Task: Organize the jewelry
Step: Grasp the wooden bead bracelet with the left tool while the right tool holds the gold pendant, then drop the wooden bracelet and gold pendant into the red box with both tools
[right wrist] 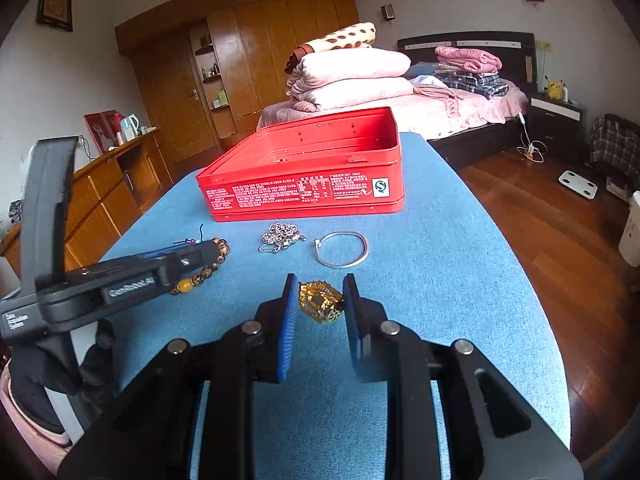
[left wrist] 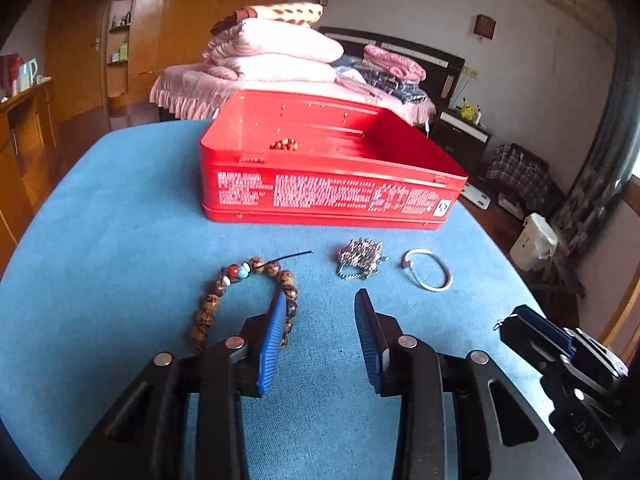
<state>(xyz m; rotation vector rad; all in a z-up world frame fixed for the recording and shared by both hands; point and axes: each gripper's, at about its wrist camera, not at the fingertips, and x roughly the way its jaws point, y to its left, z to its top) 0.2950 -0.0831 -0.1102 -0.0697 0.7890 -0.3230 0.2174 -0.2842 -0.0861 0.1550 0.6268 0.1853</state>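
An open red tin box (left wrist: 332,192) (right wrist: 308,188) stands on the blue table; a beaded piece (left wrist: 284,144) lies inside it. A brown bead bracelet (left wrist: 212,304) (right wrist: 202,274) lies at the left. My left gripper (left wrist: 320,304) is open just above the table, its left finger over the bracelet's right side. A silver chain (left wrist: 362,258) (right wrist: 282,236) and a silver bangle (left wrist: 428,268) (right wrist: 342,248) lie before the box. My right gripper (right wrist: 319,284) stands open around a gold ornament (right wrist: 320,302), its right finger touching it.
The blue table (left wrist: 120,240) (right wrist: 440,260) ends at the right over a wooden floor (right wrist: 560,216). A bed (right wrist: 440,104) with folded quilts stands behind. A wooden cabinet (right wrist: 108,184) is at the left. The left gripper's body (right wrist: 120,276) crosses the right wrist view.
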